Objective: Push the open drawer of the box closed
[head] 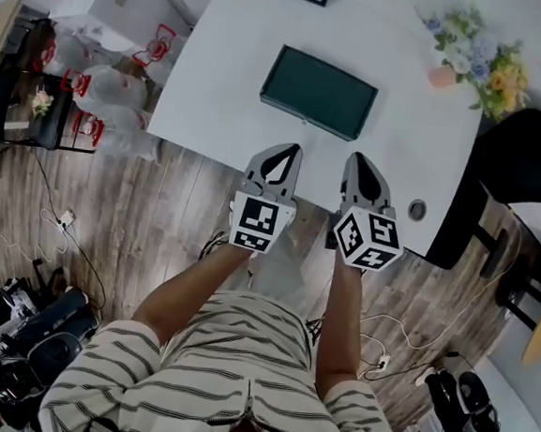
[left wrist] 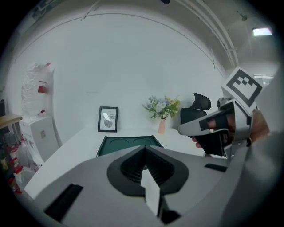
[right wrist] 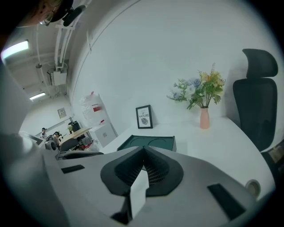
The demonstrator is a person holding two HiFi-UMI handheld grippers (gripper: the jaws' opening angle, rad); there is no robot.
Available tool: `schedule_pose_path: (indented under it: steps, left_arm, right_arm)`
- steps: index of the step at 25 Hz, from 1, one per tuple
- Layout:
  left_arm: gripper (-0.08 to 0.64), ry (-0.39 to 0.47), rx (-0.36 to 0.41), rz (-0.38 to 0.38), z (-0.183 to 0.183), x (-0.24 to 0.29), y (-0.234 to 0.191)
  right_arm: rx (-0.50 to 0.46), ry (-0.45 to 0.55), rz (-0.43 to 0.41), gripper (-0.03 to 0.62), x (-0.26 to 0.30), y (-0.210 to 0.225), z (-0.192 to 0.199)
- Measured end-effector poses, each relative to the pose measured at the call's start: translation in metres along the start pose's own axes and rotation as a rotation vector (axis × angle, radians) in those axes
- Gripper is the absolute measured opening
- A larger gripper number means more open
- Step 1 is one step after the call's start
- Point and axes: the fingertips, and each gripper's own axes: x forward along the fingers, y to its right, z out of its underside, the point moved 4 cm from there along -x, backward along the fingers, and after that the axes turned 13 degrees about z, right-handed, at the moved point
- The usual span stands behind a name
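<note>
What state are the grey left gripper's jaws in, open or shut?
Shut: the grey left gripper has jaws meeting at the tips, nothing between them.

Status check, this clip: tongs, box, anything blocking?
Left tongs and right tongs shut, empty. Green box on white table, untouched. Nothing between tongs and box.

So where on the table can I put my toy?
The biggest bare patch lies left of the green box, out to the left edge of the table. More room sits between the box and the flowers. The tightest spot is the near edge, where the left gripper and right gripper hover.
</note>
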Motion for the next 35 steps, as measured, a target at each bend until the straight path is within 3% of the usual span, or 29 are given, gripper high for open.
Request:
schedule_pose_path:
  steps: [17,35]
  left_arm:
    - [-0.003,0.088,0.042,0.024,-0.05,-0.097,0.046]
    - [-0.003,0.177,0.106,0.037,-0.098,-0.157,0.052]
  right_arm:
    - [-0.044,0.12,-0.02,-0.005,-0.104,-0.05,-0.026]
    - [-0.074,0.252,-0.013,-0.006,-0.162,-0.08,-0.045]
